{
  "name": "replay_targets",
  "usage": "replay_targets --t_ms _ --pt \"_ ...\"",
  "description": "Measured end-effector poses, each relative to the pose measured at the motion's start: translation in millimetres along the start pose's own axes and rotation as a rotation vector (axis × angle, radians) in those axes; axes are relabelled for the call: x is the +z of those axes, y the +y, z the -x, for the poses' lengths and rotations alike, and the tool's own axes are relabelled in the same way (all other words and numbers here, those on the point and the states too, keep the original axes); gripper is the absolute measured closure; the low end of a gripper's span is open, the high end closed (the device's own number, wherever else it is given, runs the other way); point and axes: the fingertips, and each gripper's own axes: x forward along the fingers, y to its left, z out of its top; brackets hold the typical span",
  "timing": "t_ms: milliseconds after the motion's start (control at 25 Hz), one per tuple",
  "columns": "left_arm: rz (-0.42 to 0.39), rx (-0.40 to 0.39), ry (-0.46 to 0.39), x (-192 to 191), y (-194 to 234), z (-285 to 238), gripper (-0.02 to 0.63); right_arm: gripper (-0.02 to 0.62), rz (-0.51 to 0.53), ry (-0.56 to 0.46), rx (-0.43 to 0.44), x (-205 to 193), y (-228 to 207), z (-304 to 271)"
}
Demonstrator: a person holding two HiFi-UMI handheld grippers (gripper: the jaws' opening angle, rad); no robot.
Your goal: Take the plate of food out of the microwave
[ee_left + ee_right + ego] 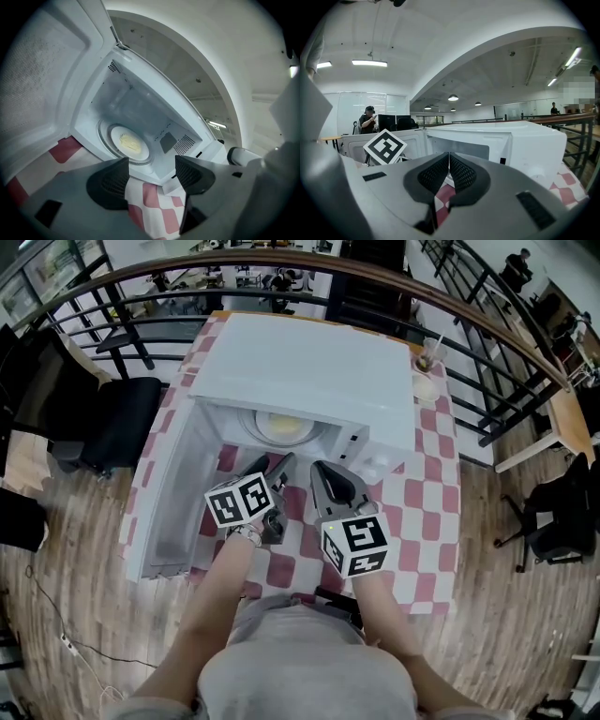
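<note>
One checked tabletop carries the white microwave, whose door hangs open to the left. Inside, on the turntable, sits the plate of food. It looks stiff, smooth and breakable, probably slippery, so the near rim seems the place to pinch, keeping it level. Both forearms reach forward side by side, just short of the cavity mouth. The left tool is spread wide and empty, while the right tool is clenched on nothing.
</note>
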Motion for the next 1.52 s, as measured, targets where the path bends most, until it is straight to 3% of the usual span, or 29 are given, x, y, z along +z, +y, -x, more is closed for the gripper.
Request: replay_targets --t_ms 360,1000,1520 --pt "0.169 0.023 -0.005 -4 16 -14 0.298 0.568 -0.003 0.016 -0.011 -9 -8 -2" --pt "0.638 0.076 -0.032 -25 62 -55 0.298 0.568 -0.026 0.063 -0.007 -30 -21 -15" --pt "0.784 0.189 -0.025 -30 82 -77 0.298 0.568 -0.045 0.09 0.001 -42 -23 -21"
